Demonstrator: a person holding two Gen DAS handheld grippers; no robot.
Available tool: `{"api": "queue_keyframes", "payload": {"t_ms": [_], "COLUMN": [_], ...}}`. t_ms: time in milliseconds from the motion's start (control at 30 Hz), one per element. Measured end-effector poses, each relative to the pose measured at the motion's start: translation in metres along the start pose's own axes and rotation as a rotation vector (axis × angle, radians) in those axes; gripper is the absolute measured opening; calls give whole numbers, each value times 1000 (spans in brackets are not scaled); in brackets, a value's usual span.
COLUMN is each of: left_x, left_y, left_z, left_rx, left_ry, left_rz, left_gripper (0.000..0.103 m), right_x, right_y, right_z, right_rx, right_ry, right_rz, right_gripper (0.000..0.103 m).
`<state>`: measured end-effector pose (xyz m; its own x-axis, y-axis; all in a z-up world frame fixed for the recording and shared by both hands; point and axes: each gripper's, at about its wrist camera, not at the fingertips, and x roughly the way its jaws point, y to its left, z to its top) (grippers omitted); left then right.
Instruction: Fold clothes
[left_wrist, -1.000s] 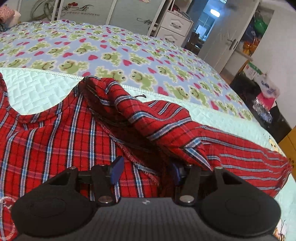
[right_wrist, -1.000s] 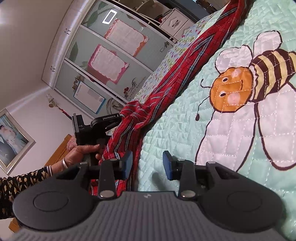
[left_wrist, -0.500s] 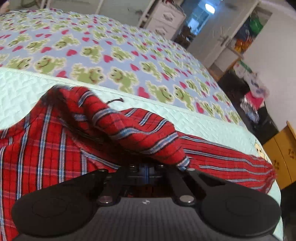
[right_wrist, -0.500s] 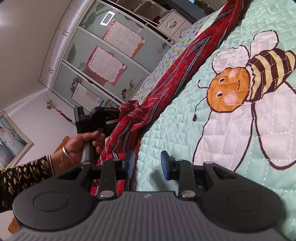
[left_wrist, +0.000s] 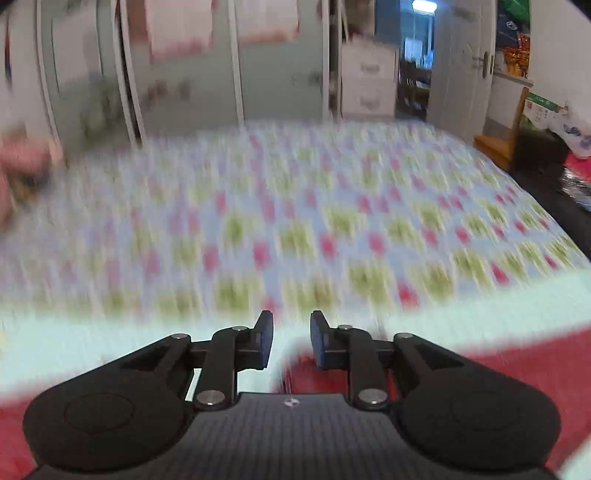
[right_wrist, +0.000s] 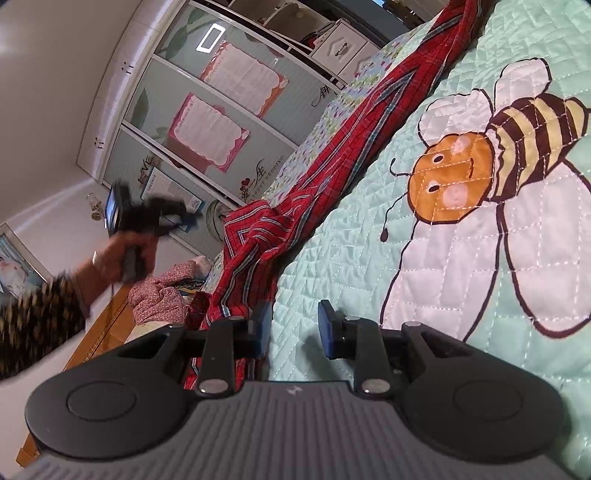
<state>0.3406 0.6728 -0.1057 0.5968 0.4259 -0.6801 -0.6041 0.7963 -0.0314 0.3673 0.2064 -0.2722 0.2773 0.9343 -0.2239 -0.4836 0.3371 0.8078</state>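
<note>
A red plaid garment lies in a long strip across the mint quilt, bunched into a fold at its near end. In the blurred left wrist view it shows as red cloth under my left gripper. That gripper's jaws are opening and nothing is between them. The right wrist view shows the left gripper in a hand, lifted clear of the fold. My right gripper sits low over the quilt, jaws closing on nothing, and the garment's edge lies beside its left finger.
A frog-and-heart blanket covers the far half of the bed. Behind it stand a wardrobe, a white drawer unit and an open door. A floral cloth pile lies past the bed's edge. A bee picture marks the quilt.
Half a second ago my left gripper was shut on the plaid fold; it has let go and risen, and its view now faces the wardrobe. The right gripper stayed put, its jaws slightly narrower.
</note>
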Motion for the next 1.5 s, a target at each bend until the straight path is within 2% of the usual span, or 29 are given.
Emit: {"api": "queue_keyframes", "payload": {"t_ms": [33, 100, 167, 200, 267, 300, 333, 367, 400, 467, 500, 533, 633, 733, 767, 800, 833, 867, 900, 967, 1100, 1167, 1233, 1333, 1367, 1400, 1433, 1500], "left_x": [-4, -23, -44, -57, -83, -90, -95, -98, -99, -95, -93, -93, -94, -97, -97, -96, -96, -97, -98, -100, -101, -101, -102, -102, -102, -103, -103, -103], "left_y": [10, 32, 48, 57, 74, 80, 86, 90, 93, 96, 97, 96, 87, 72, 69, 69, 70, 72, 77, 86, 92, 91, 92, 93, 92, 91, 91, 92], "left_z": [-20, -80, -139, -161, -198, -210, -223, -236, -241, -239, -238, -238, -237, -238, -239, -240, -241, -243, -244, -246, -247, -247, -247, -248, -249, -250, -250, -250], "left_rx": [-33, -99, -100, -98, -113, -131, -151, -176, -197, -227, -236, -237, -211, -130, -114, -107, -112, -133, -161, -214, -239, -233, -237, -240, -241, -244, -247, -251], "left_ry": [31, 63, 89, 56, -38, -74, -106, -152, -178, -189, -197, -202, -209, -203, -205, -208, -210, -211, -217, -234, -247, -246, -248, -253, -256, -259, -261, -262], "left_rz": [-31, -54, -29, -24, -13, -3, 1, -17, -46, -95, -115, -123, -101, -20, 10, 41, 75, 107, 117, 112, 109, 113, 110, 107, 105, 103, 101, 98], "left_gripper": [23, 23, 23, 22, 24, 26, 32, 37, 40, 54, 56, 56, 56, 59, 66, 73, 84, 87, 87, 87, 87, 87, 87, 87, 87, 87, 87, 87], "right_x": [1, 2, 6, 9, 19, 27, 36, 47, 63, 105, 134, 162, 244, 314, 334, 352, 366, 371, 371, 360, 317, 309, 308, 306, 309, 313, 315, 310], "right_y": [1, 4, 11, 19, 40, 61, 82, 107, 136, 188, 214, 237, 271, 277, 274, 265, 255, 247, 241, 240, 253, 229, 187, 151, 150, 153, 157, 174], "right_z": [1, 2, 5, 8, 13, 16, 19, 21, 21, 16, 9, 0, -27, -42, -48, -54, -60, -61, -57, -31, 74, 116, 142, 143, 136, 128, 121, 109], "right_rx": [-3, -10, -28, -50, -116, -192, -268, -356, -458, -659, -780, -889, -1093, -1185, -1211, -1233, -1248, -1261, -1259, -1175, -730, -524, -309, -295, -366, -459, -542, -693], "right_ry": [5, 16, 44, 71, 119, 128, 137, 139, 134, 144, 162, 178, 209, 263, 296, 360, 440, 498, 524, 501, 318, 259, 298, 321, 352, 377, 397, 391], "right_rz": [-6, -20, -55, -93, -167, -200, -233, -249, -237, -223, -245, -268, -349, -485, -542, -598, -627, -632, -647, -648, -464, -478, -461, -564, -598, -652, -701, -736], "right_gripper": [29, 29, 30, 31, 40, 55, 66, 68, 70, 85, 97, 100, 99, 99, 99, 93, 59, 33, 0, 1, 1, 2, 3, 9, 10, 24, 32, 32]}}
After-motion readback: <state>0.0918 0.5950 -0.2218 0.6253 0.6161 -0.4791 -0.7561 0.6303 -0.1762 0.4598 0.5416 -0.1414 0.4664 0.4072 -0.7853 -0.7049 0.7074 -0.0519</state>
